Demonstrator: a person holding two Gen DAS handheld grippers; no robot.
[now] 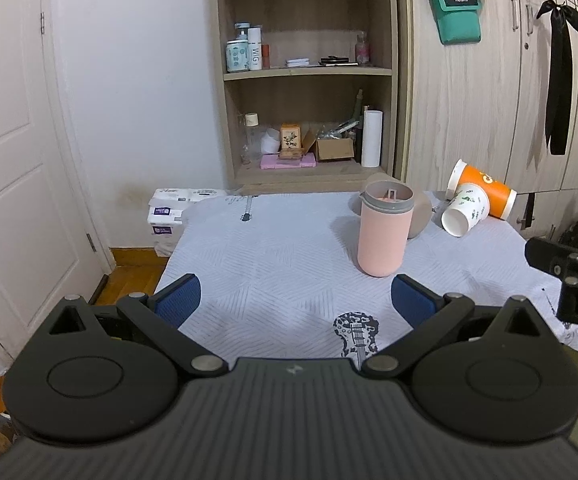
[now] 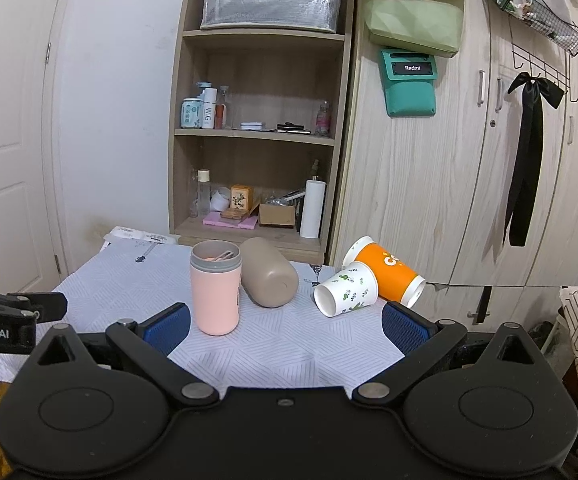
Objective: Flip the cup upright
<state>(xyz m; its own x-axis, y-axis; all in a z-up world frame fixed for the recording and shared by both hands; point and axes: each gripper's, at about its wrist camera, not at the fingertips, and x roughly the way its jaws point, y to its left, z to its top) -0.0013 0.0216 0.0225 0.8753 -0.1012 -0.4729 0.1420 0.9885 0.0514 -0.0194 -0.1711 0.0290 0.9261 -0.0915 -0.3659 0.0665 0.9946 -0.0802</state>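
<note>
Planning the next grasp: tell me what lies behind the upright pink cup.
A taupe cup lies on its side behind the pink cup, apparently touching. Its mouth faces away, unseen.

Matt pink plastic on the upright cup (image 2: 215, 288), with a grey plastic collar; smooth, matt taupe plastic on the cup lying beside it (image 2: 269, 273). Glossy printed paper on the orange cup (image 2: 389, 271) and the white leaf-patterned cup (image 2: 347, 289). Soft, quilted pale cloth, printed with guitars, over the table (image 1: 273, 264). Matt black plastic bodies, dull metal rivets and textured blue rubbery pads (image 2: 167, 326) on both grippers. Pale wood-grain laminate on the shelf unit (image 2: 261, 136) and wardrobe doors (image 2: 429, 184). Satin sheen on the black ribbon (image 2: 529, 152).
</note>
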